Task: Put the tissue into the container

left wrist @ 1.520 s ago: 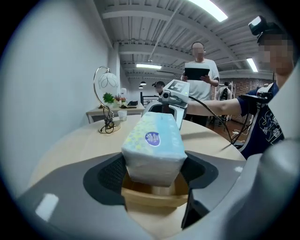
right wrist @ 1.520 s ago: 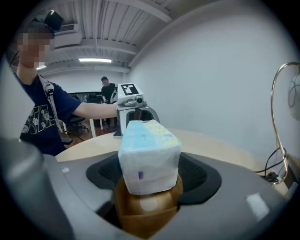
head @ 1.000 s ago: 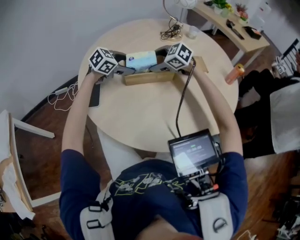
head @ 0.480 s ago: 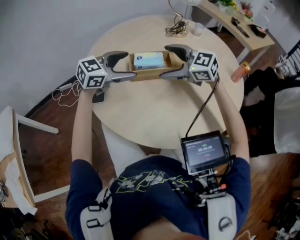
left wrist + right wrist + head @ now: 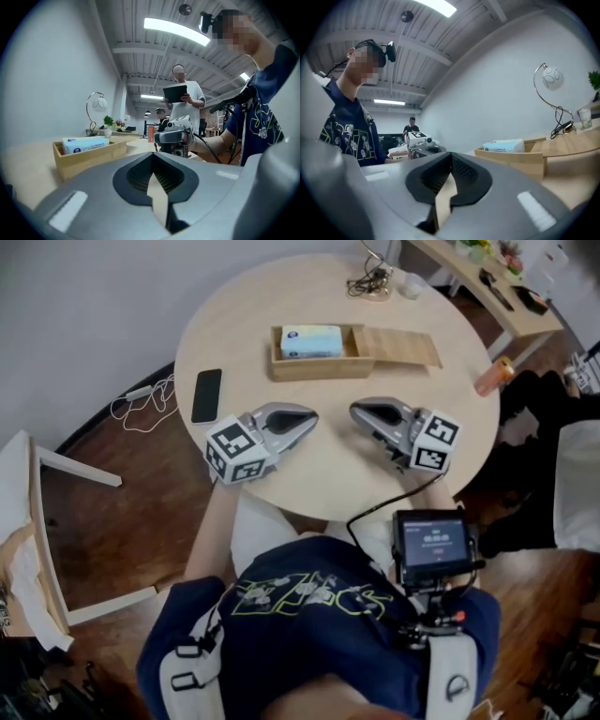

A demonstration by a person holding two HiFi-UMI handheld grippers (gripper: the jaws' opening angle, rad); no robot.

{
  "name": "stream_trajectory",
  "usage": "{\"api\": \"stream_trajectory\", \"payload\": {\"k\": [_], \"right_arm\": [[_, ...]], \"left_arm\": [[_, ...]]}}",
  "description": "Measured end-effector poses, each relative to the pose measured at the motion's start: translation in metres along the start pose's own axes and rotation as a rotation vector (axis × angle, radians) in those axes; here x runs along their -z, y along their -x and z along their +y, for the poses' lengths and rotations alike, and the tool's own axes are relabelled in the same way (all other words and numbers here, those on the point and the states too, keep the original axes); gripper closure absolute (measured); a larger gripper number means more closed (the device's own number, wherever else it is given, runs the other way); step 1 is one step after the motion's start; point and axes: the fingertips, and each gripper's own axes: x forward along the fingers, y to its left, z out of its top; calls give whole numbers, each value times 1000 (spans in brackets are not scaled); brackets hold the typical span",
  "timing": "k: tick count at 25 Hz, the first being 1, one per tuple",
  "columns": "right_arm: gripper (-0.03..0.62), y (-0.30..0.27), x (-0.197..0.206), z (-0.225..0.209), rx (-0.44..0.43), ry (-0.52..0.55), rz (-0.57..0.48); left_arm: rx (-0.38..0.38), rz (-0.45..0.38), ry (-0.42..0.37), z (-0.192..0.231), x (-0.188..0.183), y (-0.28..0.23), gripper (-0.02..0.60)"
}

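Observation:
A light-blue tissue pack [image 5: 311, 340] lies inside the open wooden container [image 5: 319, 368] at the far middle of the round table; its flat lid [image 5: 401, 346] rests beside it on the right. The pack [image 5: 85, 144] and container [image 5: 91, 157] also show in the left gripper view, and the pack [image 5: 504, 146] in the container [image 5: 515, 157] in the right gripper view. My left gripper [image 5: 312, 417] and right gripper [image 5: 355, 412] rest near the table's front edge, tips facing each other, both shut with nothing between the jaws, well short of the container.
A black phone [image 5: 206, 395] lies on the table's left. A lamp base with coiled cable [image 5: 371, 284] and a glass [image 5: 410, 285] stand at the far edge. An orange can [image 5: 494, 377] sits at the right rim. A person with a tablet [image 5: 180, 101] stands beyond the table.
Both grippers have drawn back from the container's two ends to the near side of the table and their jaws have shut. The tissue pack stays in the container.

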Motion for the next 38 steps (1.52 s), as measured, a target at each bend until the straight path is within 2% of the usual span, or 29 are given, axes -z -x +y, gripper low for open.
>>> {"api": "stream_trajectory", "payload": {"k": [6, 9, 12, 17, 38], "right_arm": [[591, -8, 30, 26, -23, 77, 66], [591, -13, 46, 25, -15, 87, 107], [591, -17, 56, 23, -4, 145, 156], [591, -16, 52, 15, 40, 143, 143], [591, -17, 55, 13, 38, 146, 152]], "left_arm": [[26, 6, 42, -19, 25, -5, 578], [41, 11, 17, -24, 30, -4, 578], [68, 6, -6, -22, 31, -2, 578], [22, 12, -6, -8, 31, 1, 578], [21, 6, 0, -7, 31, 0, 578]]}}
